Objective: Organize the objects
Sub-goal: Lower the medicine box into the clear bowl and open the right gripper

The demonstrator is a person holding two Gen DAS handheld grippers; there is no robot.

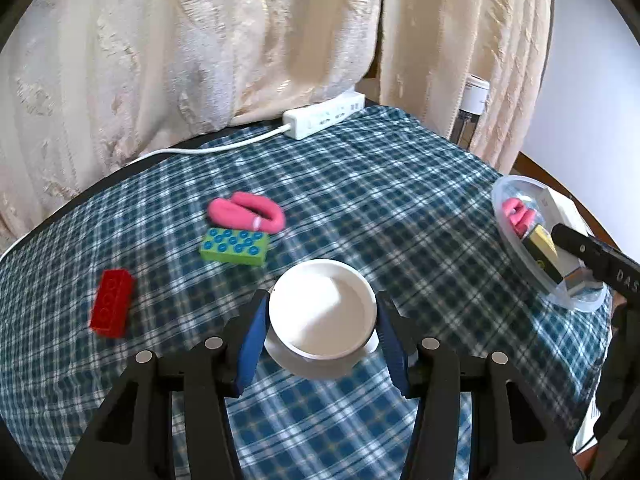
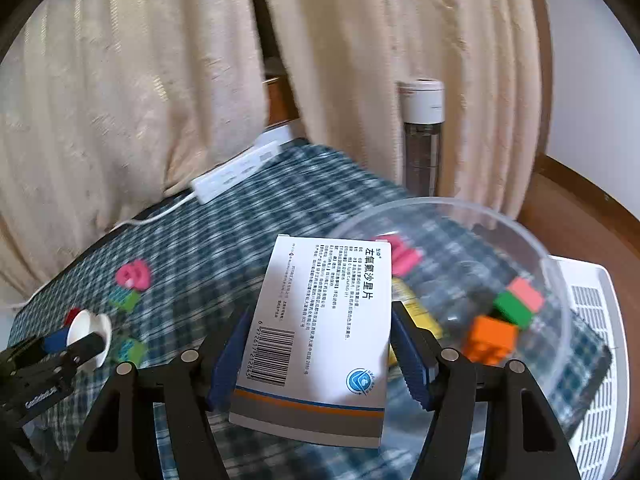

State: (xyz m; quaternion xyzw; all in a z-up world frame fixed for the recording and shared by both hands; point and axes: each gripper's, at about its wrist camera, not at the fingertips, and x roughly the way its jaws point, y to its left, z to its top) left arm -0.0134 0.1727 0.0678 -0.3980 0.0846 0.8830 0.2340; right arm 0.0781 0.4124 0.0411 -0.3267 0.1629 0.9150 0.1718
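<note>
My left gripper [image 1: 322, 322] is shut on a small white cup [image 1: 322, 312], held just above the checked tablecloth [image 1: 400, 184]. On the cloth to its left lie a pink curled piece [image 1: 246, 212], a green studded brick [image 1: 235, 246] and a red brick [image 1: 112, 303]. My right gripper [image 2: 318, 330] is shut on a white medicine box [image 2: 320, 320] and holds it at the near rim of a clear plastic bowl [image 2: 556, 276]. The bowl holds an orange brick [image 2: 490, 338], a green brick [image 2: 514, 312], a salmon brick [image 2: 528, 294] and a pink piece [image 2: 402, 256].
A white power strip [image 1: 324, 117] with its cable lies at the cloth's far edge under cream curtains [image 1: 200, 40]. A tall bottle with a white cap [image 2: 422, 136] stands behind the bowl. A white slatted appliance [image 2: 592, 344] sits right of the bowl.
</note>
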